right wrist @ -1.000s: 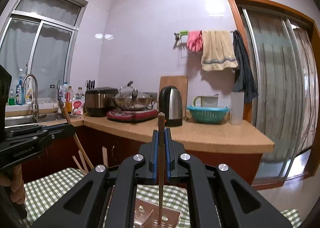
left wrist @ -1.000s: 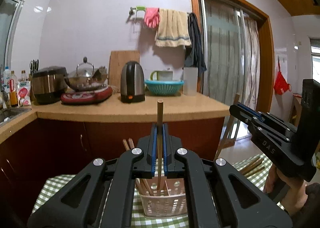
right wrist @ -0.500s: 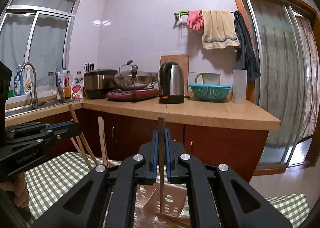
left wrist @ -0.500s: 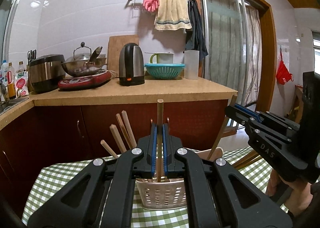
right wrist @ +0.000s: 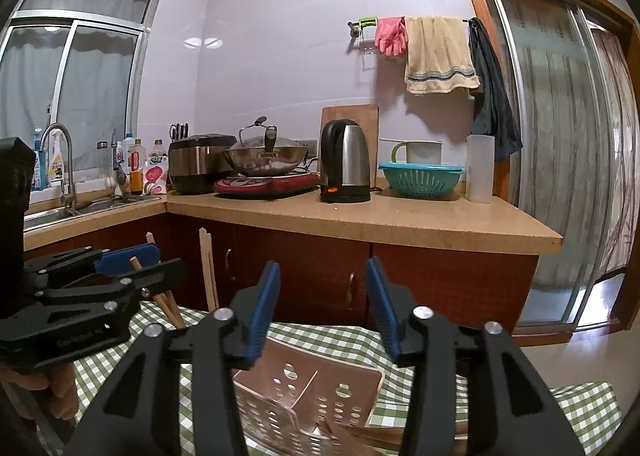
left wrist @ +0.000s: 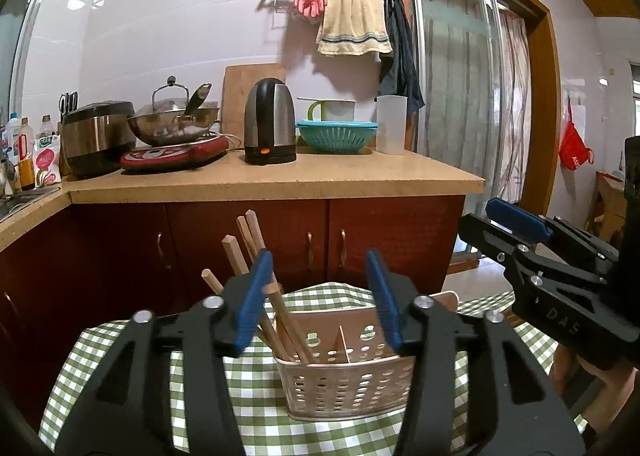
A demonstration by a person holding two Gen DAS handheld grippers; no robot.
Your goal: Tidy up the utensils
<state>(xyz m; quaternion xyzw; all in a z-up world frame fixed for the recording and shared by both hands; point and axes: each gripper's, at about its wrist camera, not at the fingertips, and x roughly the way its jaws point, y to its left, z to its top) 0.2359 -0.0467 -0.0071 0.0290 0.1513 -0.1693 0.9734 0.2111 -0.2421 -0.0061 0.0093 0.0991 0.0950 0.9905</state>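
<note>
A perforated plastic utensil basket [left wrist: 348,372] stands on the green checked tablecloth [left wrist: 120,368]. Several wooden chopsticks [left wrist: 256,280] lean in its left compartment. My left gripper [left wrist: 318,296] is open and empty just above and before the basket. My right gripper [right wrist: 322,304] is open and empty above the same basket [right wrist: 320,392]; chopsticks [right wrist: 208,272] stand up at its left. Each gripper shows in the other's view, the right one [left wrist: 540,256] at the right, the left one [right wrist: 88,288] at the left.
A kitchen counter [left wrist: 280,175] runs behind the table with a kettle [left wrist: 270,121], a wok, a rice cooker and a teal colander [left wrist: 336,135]. Red cabinets stand below it. A sink [right wrist: 60,207] is at the left. A glass door is at the right.
Both grippers were shut on a chopstick each; both have lowered toward the basket and opened. The chopsticks are no longer between the fingers.
</note>
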